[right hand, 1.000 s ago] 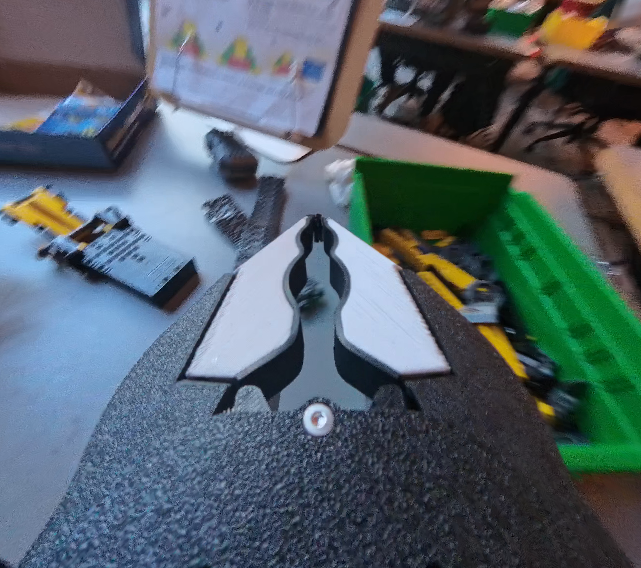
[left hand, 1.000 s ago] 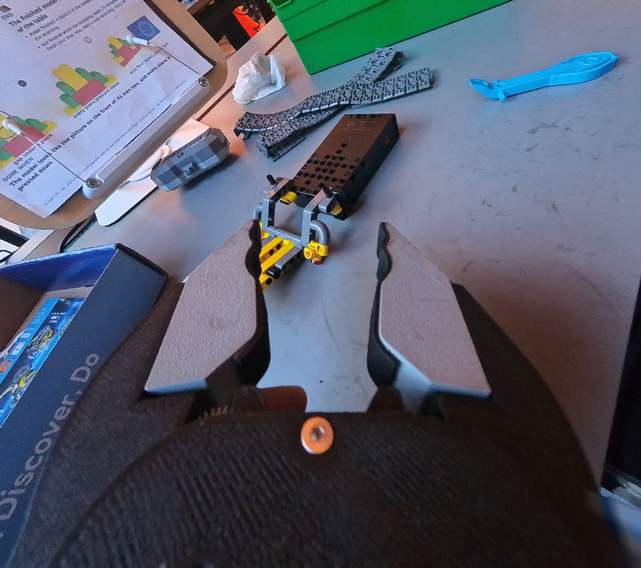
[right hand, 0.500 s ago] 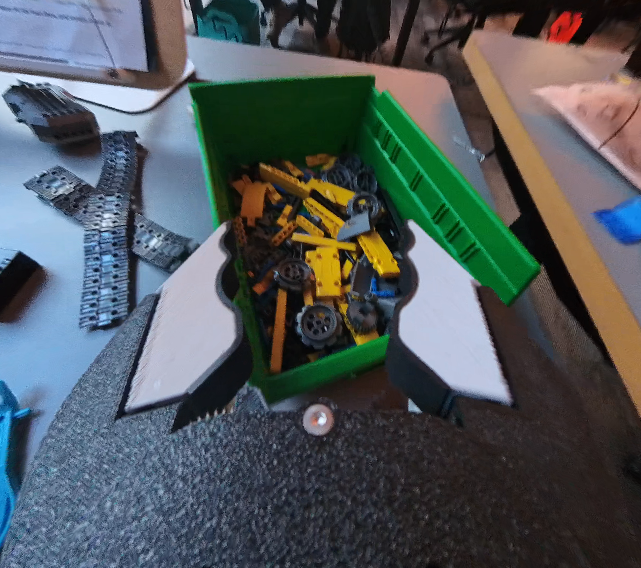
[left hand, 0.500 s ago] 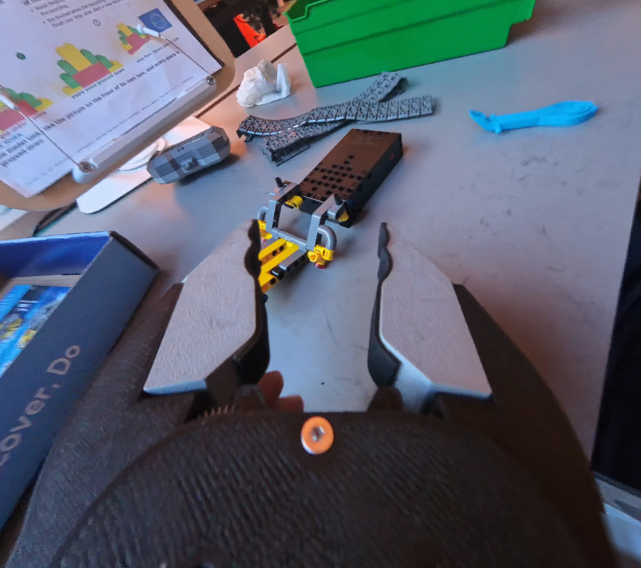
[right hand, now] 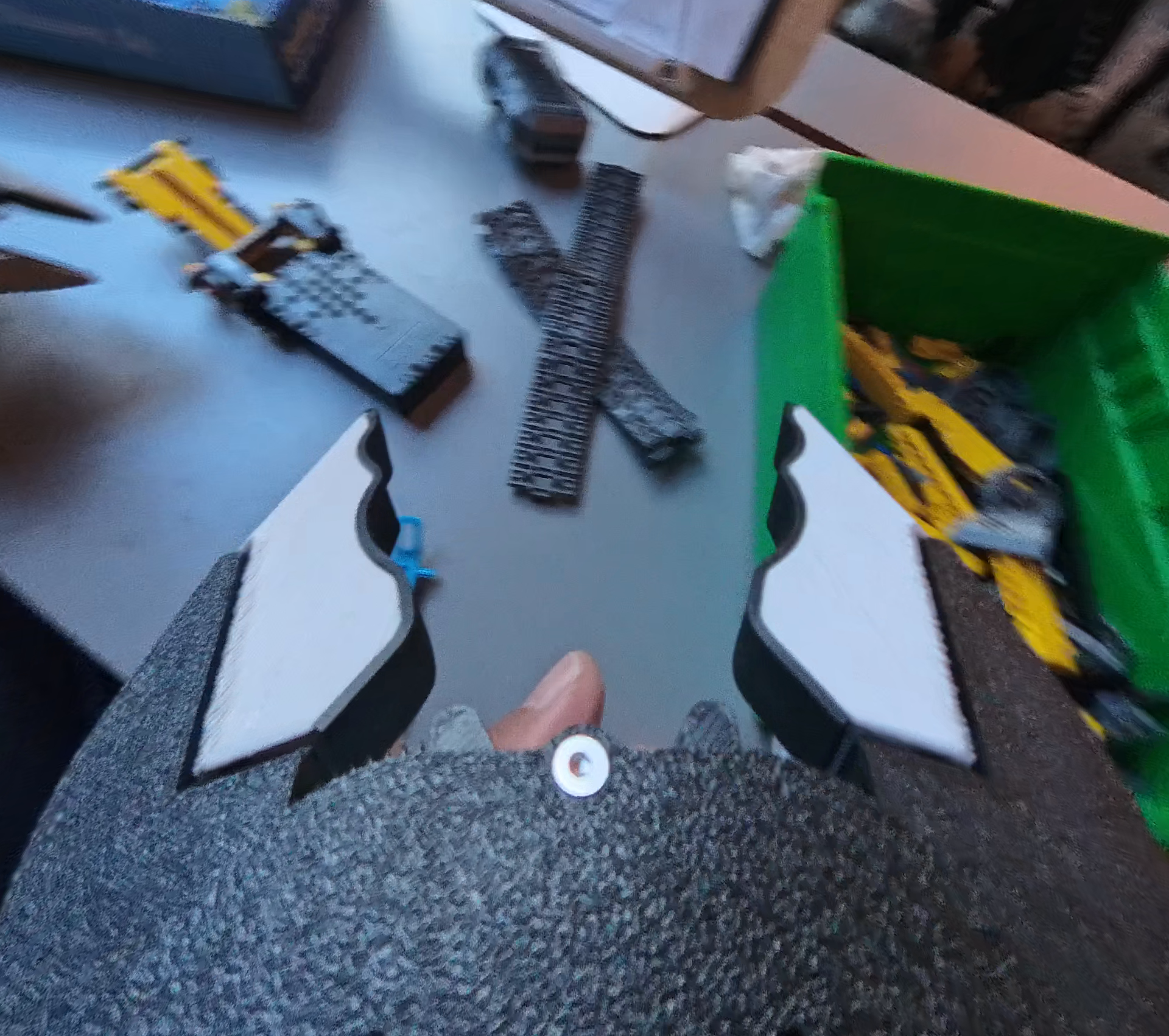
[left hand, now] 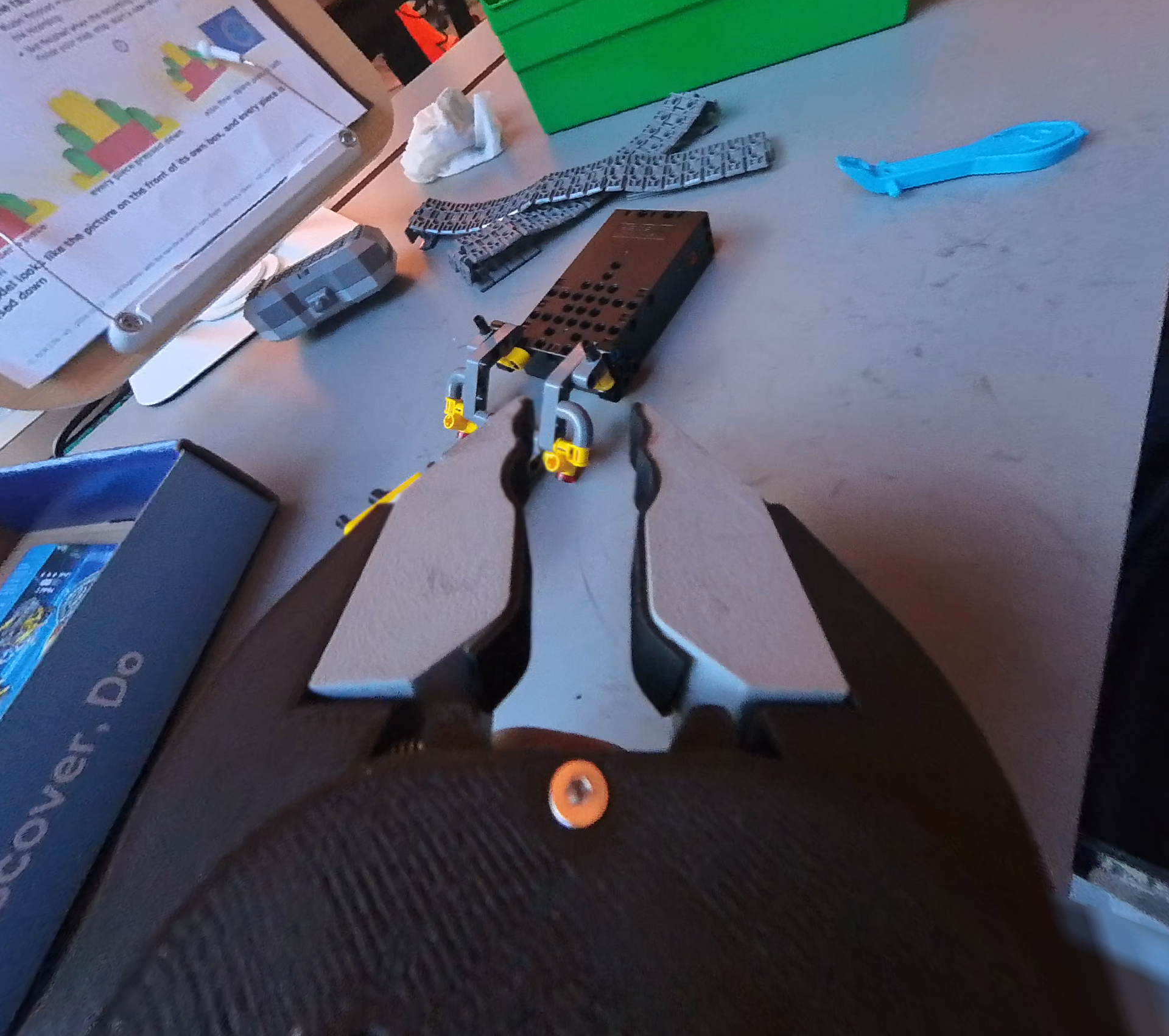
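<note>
Two grippers above grey table (left hand: 885, 373). Left gripper (left hand: 579, 414): jaws partly apart, empty, tips just short of grey-and-yellow brick assembly (left hand: 556, 411) joined to black perforated block (left hand: 607, 297). Right gripper (right hand: 579, 424): jaws wide apart, empty, over crossed grey track strips (right hand: 575, 335), beside green bin (right hand: 797, 348) of loose bricks.

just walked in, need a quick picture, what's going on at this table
A person holds tongs in each hand over a grey table. The left tongs are open and empty, tips at the grey and yellow end of a partly built brick model. The right tongs are wide open, holding nothing, above the table beside a green bin of loose pieces, with crossed track strips ahead.
</note>
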{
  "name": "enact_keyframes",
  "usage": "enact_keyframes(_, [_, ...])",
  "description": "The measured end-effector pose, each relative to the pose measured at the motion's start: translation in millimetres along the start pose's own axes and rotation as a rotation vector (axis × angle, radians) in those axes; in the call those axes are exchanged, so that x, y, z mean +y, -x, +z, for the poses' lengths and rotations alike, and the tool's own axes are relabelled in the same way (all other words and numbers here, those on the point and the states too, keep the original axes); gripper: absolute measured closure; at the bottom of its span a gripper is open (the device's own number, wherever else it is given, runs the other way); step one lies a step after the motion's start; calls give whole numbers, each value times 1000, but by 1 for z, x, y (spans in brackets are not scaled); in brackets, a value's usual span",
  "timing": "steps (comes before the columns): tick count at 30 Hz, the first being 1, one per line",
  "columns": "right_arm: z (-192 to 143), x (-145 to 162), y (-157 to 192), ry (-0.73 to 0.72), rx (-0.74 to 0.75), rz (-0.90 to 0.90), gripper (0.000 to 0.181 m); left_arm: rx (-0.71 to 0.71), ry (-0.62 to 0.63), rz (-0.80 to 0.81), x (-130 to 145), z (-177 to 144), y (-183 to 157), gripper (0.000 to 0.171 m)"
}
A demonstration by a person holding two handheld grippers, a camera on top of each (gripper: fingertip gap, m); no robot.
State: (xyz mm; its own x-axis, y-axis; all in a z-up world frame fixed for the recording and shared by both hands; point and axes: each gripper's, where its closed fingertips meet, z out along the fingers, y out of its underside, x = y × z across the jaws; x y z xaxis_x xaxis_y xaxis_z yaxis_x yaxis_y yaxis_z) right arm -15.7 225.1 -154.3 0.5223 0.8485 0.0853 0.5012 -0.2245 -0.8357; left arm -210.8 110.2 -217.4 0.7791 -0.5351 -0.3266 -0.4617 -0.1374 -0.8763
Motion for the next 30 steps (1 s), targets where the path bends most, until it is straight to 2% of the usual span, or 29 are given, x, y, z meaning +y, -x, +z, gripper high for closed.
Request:
enact_keyframes(2, [10, -9, 31, -46, -154, 31, 64, -11, 6, -25, 1, 1, 4, 127])
enact_keyframes(3, [14, -12, 40, -60, -177, 25, 64, -17, 10, -35, 2, 1, 6, 120])
enact_keyframes(6, [25, -12, 58, -41, -207, 3, 64, -16, 11, -48, 2, 1, 7, 118])
enact_keyframes(10, [40, -11, 51, -56, -85, -112, 63, -19, 8, -45, 2, 1, 7, 119])
enact_keyframes(11, [45, -5, 46, -19, -43, -129, 60, -17, 8, -46, 2, 1, 7, 120])
enact_keyframes(13, [53, 11, 35, 93, 44, -144, 41, -11, 12, -51, 2, 1, 7, 119])
enact_keyframes(14, [56, 18, 35, 129, 55, -158, 45, -6, 17, -53, 3, 2, 6, 117])
enact_keyframes(16, [59, 18, 45, 106, 18, -183, 64, -3, 26, -55, 4, 3, 6, 115])
enact_keyframes(17, [59, 17, 53, 100, -30, -181, 68, -4, 29, -54, 4, 3, 6, 113])
enact_keyframes(19, [59, 19, 78, 121, -184, -79, 55, -6, 28, -50, 4, 3, 6, 112])
enact_keyframes(21, [58, 6, 91, 41, -269, 2, 50, -4, 29, -47, 4, 3, 5, 112])
enact_keyframes(23, [59, 1, 88, 9, -228, -33, 45, -3, 31, -46, 4, 4, 5, 112])
enact_keyframes(25, [56, 5, 98, 44, -263, -99, 46, -2, 28, -46, 4, 3, 5, 112])
enact_keyframes(27, [54, 13, 110, 93, -318, -152, 28, 1, 30, -48, 4, 4, 5, 112])
enact_keyframes(30, [57, 26, 120, 160, -324, -239, 27, 0, 30, -45, 4, 4, 5, 112])
